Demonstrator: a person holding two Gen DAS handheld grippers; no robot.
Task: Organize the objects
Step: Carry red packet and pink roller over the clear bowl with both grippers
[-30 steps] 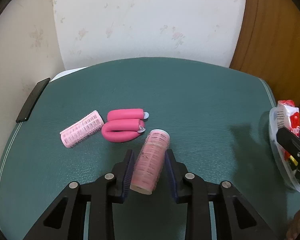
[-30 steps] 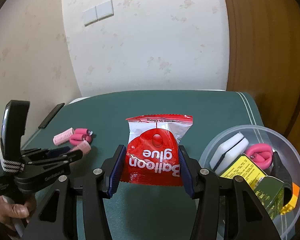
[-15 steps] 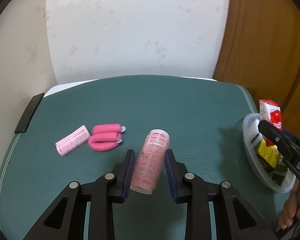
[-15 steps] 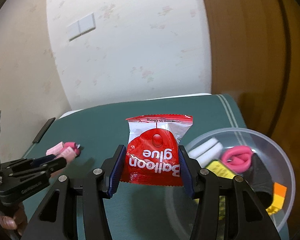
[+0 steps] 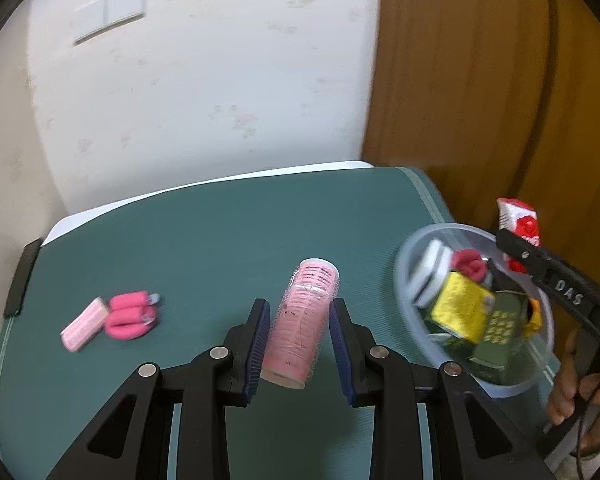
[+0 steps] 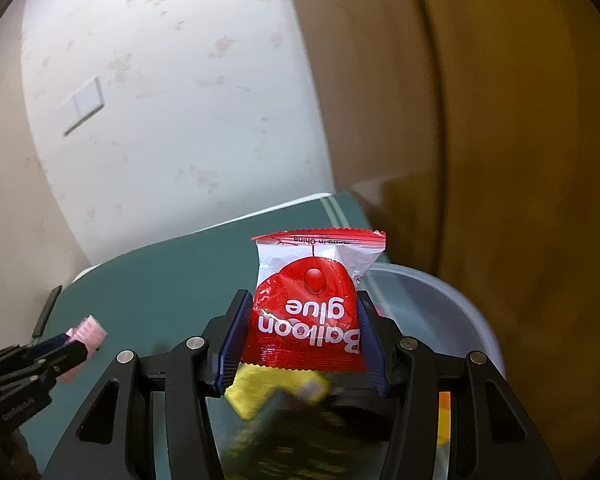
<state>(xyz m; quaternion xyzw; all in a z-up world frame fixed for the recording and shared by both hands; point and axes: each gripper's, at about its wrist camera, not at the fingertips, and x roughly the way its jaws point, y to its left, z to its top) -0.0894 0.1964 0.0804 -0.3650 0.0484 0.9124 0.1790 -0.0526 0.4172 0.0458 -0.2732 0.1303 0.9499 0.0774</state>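
My left gripper is shut on a large pink hair roller and holds it above the green table mat. My right gripper is shut on a red and white "Balloon glue" packet and holds it over the clear plastic bowl. In the left wrist view the bowl is at the right, with the right gripper and packet above it. The left gripper with its roller shows at the lower left of the right wrist view.
The bowl holds a yellow box, a green box, a pink foam curler and a white item. On the mat at left lie a small pink roller and a pink foam curler. A black phone lies at the mat's left edge.
Both grippers have moved right, still holding their loads. The right gripper with the packet has come over the bowl. The left gripper has lifted away from the pink items on the mat.
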